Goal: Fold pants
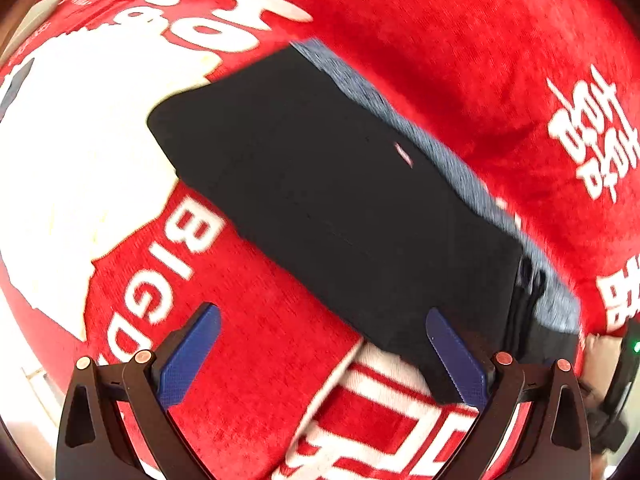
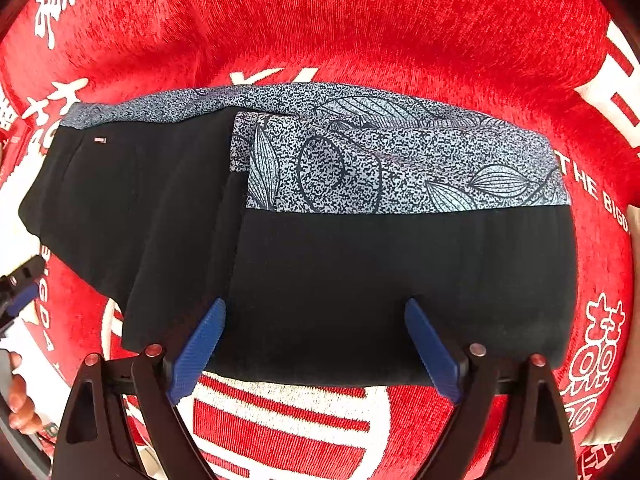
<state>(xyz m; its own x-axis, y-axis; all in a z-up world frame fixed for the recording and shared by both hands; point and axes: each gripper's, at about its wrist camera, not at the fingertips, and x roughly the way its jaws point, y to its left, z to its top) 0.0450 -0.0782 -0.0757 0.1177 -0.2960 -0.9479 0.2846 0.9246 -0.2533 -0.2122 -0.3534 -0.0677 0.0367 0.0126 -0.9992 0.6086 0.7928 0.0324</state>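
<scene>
Left gripper [image 1: 324, 354]: jaws spread wide, nothing between them — the blue pads [image 1: 188, 356] hang above the red cloth, the right-hand pad over the near corner of the pants.

Right gripper [image 2: 316, 350]: jaws just as wide apart and gripping nothing; both pads [image 2: 432, 350] sit over the near black edge of the pants, and whether they touch the fabric cannot be told.

Pants [image 2: 360, 280]: folded into a compact black bundle lying flat on the cloth, with a shorter folded layer stacked over the right part and a longer black layer running out to the left beneath it.

Patterned band [image 2: 400, 168]: speckled grey-blue with leaf outlines, running along the far edge of the bundle — doubled, one strip on the top layer and another just behind it.

Small tag [image 2: 100, 140]: a tiny reddish label on the black fabric near the far left end; in the left wrist view it shows as a blurred fleck.

Red cloth [image 2: 360, 20]: a plush red cover with white characters and letters, spread under everything; a white-striped red emblem [image 2: 288, 420] lies at its near edge, just in front of the pants.

Left view: smeared with blur, so fine detail there is hard to read.
</scene>
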